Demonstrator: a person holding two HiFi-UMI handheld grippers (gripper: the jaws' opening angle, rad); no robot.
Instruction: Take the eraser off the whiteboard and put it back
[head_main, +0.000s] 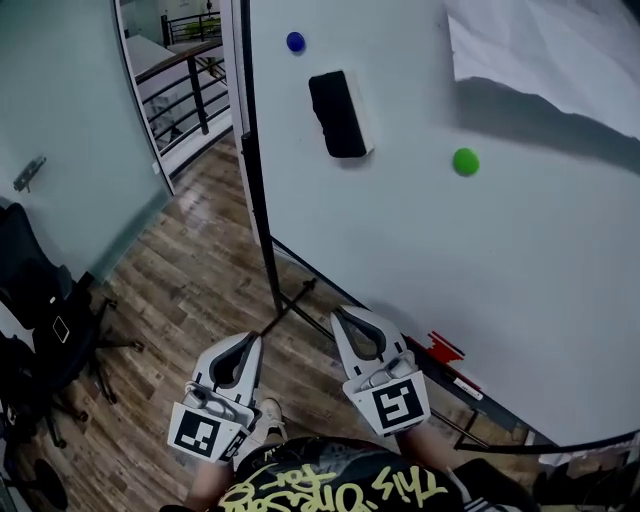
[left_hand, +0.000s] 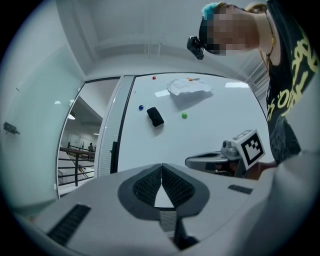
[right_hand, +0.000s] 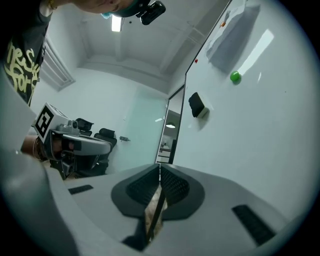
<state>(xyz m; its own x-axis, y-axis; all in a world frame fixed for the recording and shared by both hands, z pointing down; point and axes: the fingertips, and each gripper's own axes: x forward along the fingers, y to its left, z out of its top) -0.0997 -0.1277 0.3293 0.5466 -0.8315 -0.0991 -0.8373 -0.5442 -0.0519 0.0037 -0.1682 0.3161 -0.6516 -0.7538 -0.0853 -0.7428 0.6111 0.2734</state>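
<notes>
A black eraser (head_main: 340, 113) with a white back clings to the whiteboard (head_main: 430, 250), between a blue magnet (head_main: 295, 41) and a green magnet (head_main: 465, 161). The eraser (left_hand: 155, 116) shows small and far in the left gripper view, and the eraser (right_hand: 196, 105) also sits high on the board in the right gripper view. My left gripper (head_main: 249, 339) and right gripper (head_main: 342, 314) hang side by side low in the head view, well short of the board. Both are shut with their tips together and nothing between them.
A white sheet of paper (head_main: 560, 50) is pinned at the board's upper right. The marker tray (head_main: 455, 365) runs along the board's lower edge. Black office chairs (head_main: 40, 300) stand on the wood floor at left, by a glass wall and a railing (head_main: 190, 85).
</notes>
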